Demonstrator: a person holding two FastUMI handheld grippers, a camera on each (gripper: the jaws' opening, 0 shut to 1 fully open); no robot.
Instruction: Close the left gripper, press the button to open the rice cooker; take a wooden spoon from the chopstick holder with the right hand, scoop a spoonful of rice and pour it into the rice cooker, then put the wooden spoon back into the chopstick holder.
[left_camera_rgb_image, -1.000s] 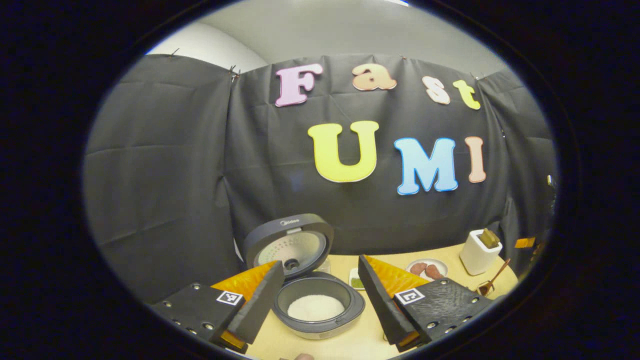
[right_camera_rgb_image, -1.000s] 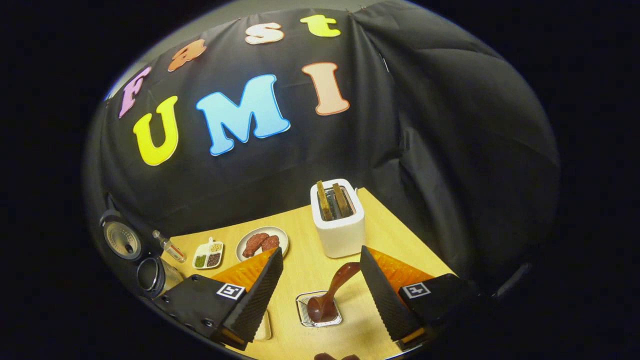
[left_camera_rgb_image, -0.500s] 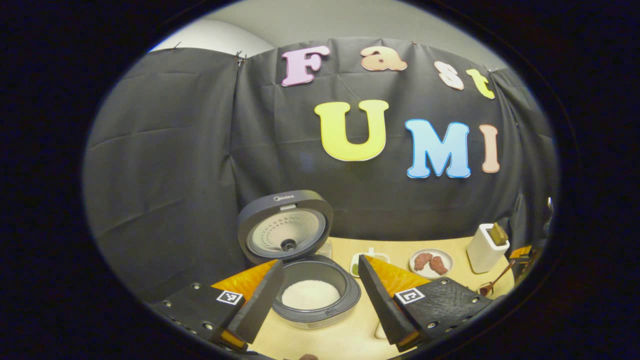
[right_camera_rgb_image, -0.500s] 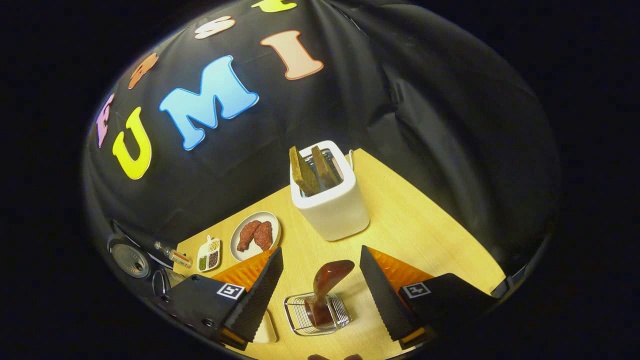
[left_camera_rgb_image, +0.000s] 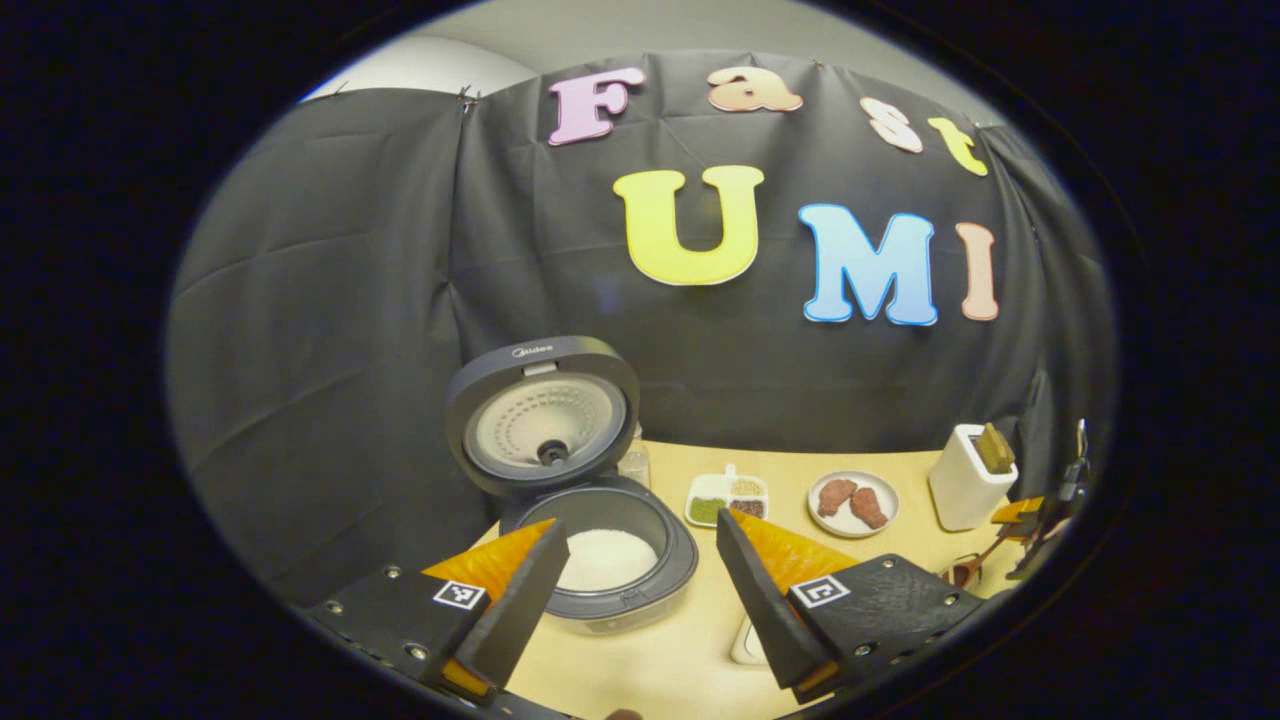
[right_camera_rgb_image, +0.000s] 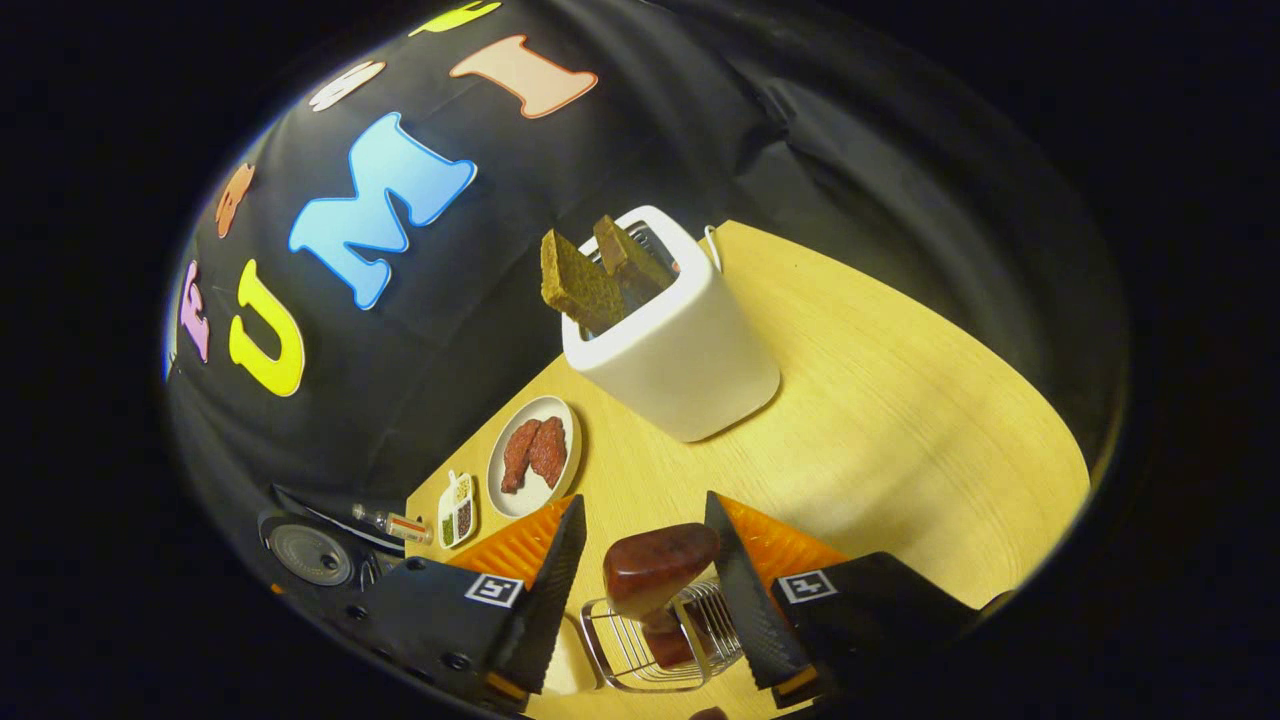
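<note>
The dark rice cooker (left_camera_rgb_image: 610, 598) stands open with its lid (left_camera_rgb_image: 542, 415) raised and white rice (left_camera_rgb_image: 605, 558) in the pot. My left gripper (left_camera_rgb_image: 640, 522) is open in front of it and holds nothing. In the right gripper view the wooden spoon (right_camera_rgb_image: 660, 565) stands in the wire chopstick holder (right_camera_rgb_image: 640, 650), its thick handle end pointing up. My right gripper (right_camera_rgb_image: 643, 503) is open, with a finger on each side of that handle. The finger on the right looks close to or touching it; a gap remains on the left. The right gripper (left_camera_rgb_image: 1040, 505) also appears at the far right of the left gripper view.
On the wooden table are a white toaster (right_camera_rgb_image: 680, 350) with two slices of toast, a plate of meat (right_camera_rgb_image: 533, 455), a divided seasoning dish (right_camera_rgb_image: 458, 508) and a small bottle (right_camera_rgb_image: 395, 522). A small white dish (left_camera_rgb_image: 745, 640) lies near my left gripper's right finger.
My right gripper came down over the holder, and its fingers narrowed around the spoon handle. My left gripper drew back from the open cooker and stayed open.
</note>
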